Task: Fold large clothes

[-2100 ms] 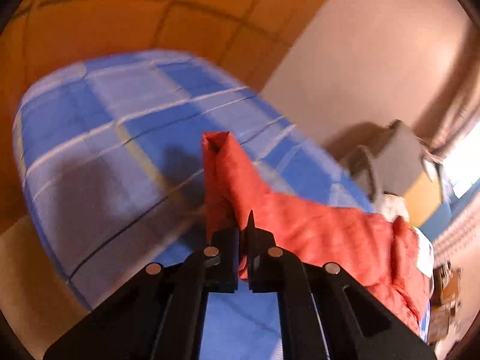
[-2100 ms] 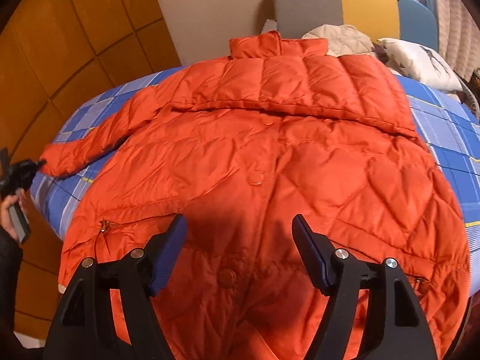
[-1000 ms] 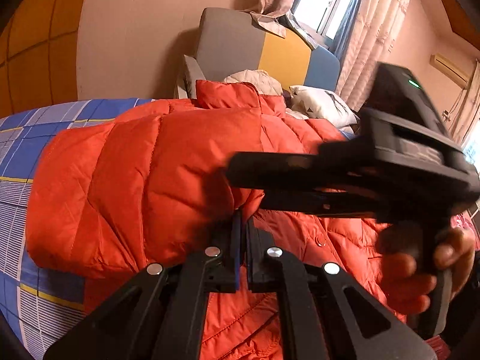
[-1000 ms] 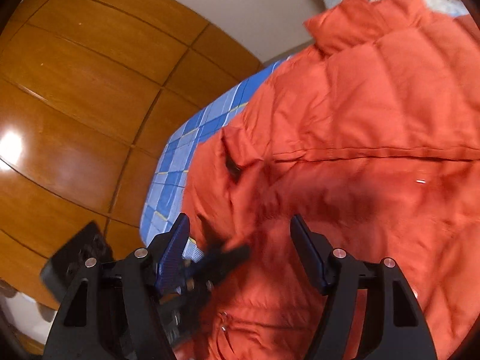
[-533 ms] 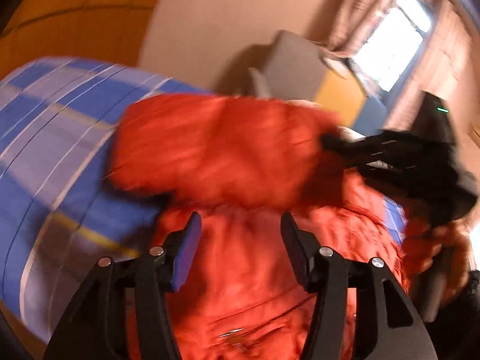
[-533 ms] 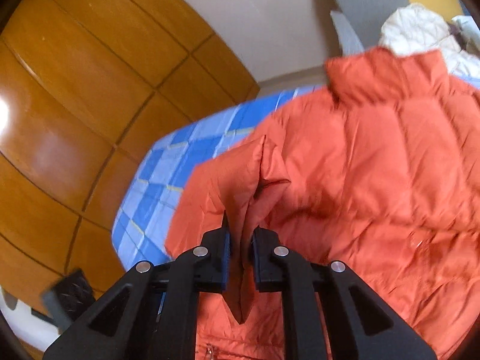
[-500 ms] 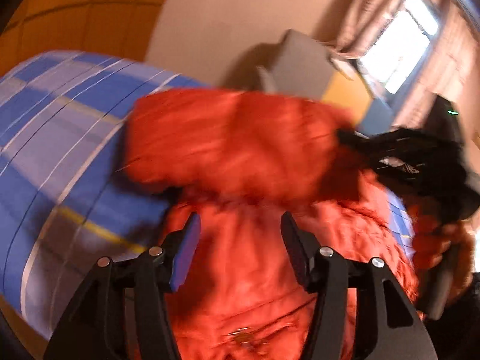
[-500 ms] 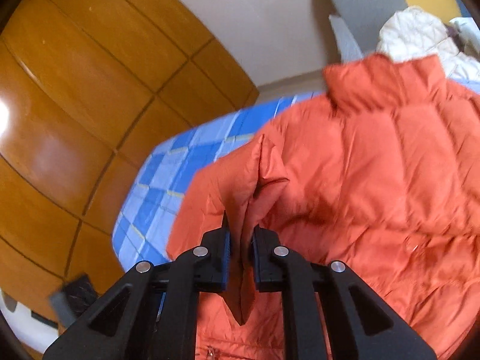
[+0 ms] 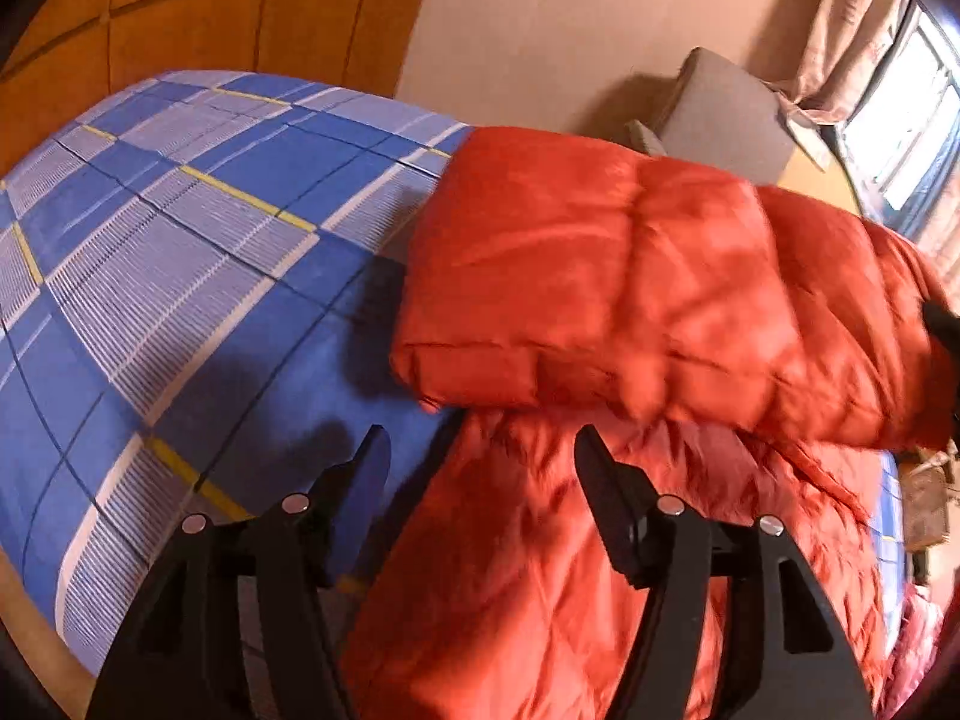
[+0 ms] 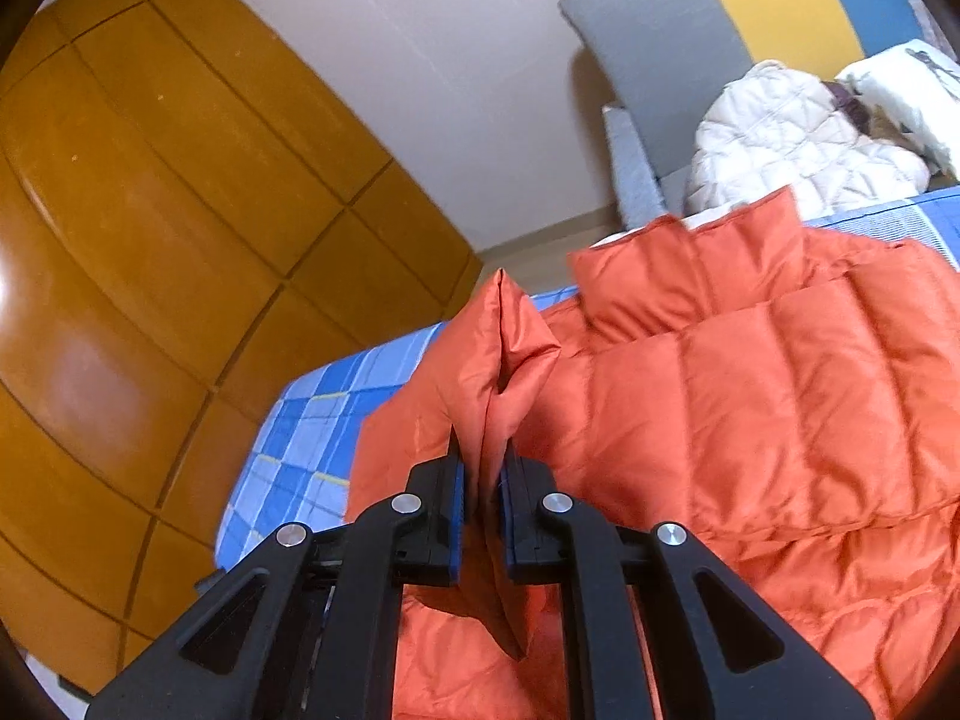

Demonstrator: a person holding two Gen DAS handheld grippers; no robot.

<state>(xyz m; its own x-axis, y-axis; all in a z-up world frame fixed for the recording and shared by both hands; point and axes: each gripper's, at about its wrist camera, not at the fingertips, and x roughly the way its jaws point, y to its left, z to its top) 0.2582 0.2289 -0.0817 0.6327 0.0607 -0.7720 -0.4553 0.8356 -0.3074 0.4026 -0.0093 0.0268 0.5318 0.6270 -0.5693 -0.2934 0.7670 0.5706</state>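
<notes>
While the right gripper [image 10: 480, 474] is pinching the sleeve cuff [image 10: 501, 354] of the orange puffer jacket [image 10: 750, 420] tight between its jaws, having just been closing on it, the left gripper [image 9: 477, 462] is standing wide apart with nothing clamped, its jaws having just been opening above the jacket's near edge; the sleeve [image 9: 630, 288] is lying folded across the body of the jacket, which is spreading over the blue checked bedsheet [image 9: 180, 252]; judging from this, the sleeve fold is being carried over; doing it well is likely meaning keeping the cuff taut and low, laying it flat along the chest, and releasing only once it is resting smooth.
</notes>
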